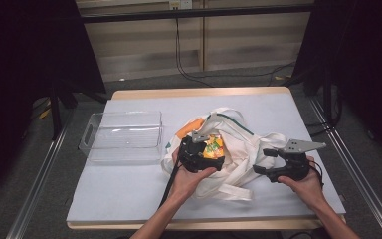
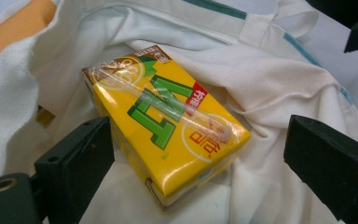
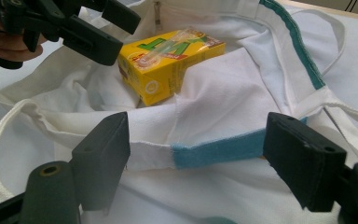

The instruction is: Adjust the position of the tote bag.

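carton (image 2: 168, 126): in open tote (image 2: 270, 79), glossy, stiff, light, crushable | hold: long flat sides | left hand-held gripper (image 2: 196, 158): wide, straddling carton, no contact | right hand-held gripper (image 3: 198, 158): wide, empty, at bag's hem

Clear plastic bin (image 1: 124, 135) on grey table (image 1: 129, 189), left of centre.

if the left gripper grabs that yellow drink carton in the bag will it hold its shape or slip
The yellow drink carton looks boxy with flat sides, so it probably stays stiff between the jaws. Its glossy skin and taped-on straw might make it a little slippery. Lying tilted on the soft white bag, it may shift when nudged.
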### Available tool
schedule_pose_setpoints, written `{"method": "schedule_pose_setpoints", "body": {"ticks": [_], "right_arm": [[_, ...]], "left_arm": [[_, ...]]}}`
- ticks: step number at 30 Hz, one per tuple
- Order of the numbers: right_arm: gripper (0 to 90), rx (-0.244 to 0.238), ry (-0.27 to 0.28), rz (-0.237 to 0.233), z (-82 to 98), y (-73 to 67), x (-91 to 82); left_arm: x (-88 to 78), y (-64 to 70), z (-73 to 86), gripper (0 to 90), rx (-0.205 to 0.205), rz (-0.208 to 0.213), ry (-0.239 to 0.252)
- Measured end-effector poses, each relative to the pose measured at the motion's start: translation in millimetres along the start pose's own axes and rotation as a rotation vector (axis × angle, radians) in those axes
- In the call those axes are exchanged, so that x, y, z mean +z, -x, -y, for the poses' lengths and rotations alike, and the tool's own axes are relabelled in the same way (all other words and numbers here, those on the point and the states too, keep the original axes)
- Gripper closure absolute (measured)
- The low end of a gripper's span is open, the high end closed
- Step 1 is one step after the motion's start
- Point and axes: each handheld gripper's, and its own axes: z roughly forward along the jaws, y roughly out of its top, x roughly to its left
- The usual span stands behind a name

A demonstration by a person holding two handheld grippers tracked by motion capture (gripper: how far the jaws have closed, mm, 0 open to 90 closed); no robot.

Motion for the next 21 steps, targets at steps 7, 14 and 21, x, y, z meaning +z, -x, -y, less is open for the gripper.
{"method": "schedule_pose_setpoints", "body": {"ticks": [7, 14, 21], "right_arm": [[23.2, 0.002, -0.001, -0.005, 0.1, -0.1, -0.3], [23.5, -0.006, 0.001, -0.006, -0.2, -1.7, 1.9], [23.5, -0.007, -0.002, -0.007, 0.5, -0.1, 2.3]], "left_arm": [[10.3, 2.4, -3.6, 7.3, -0.026, -0.031, -0.018], [24.0, 9.4, -3.8, 7.0, -0.012, -0.079, -0.051], [31.6, 10.6, -1.9, 9.6, 0.006, -0.131, -0.09]]}}
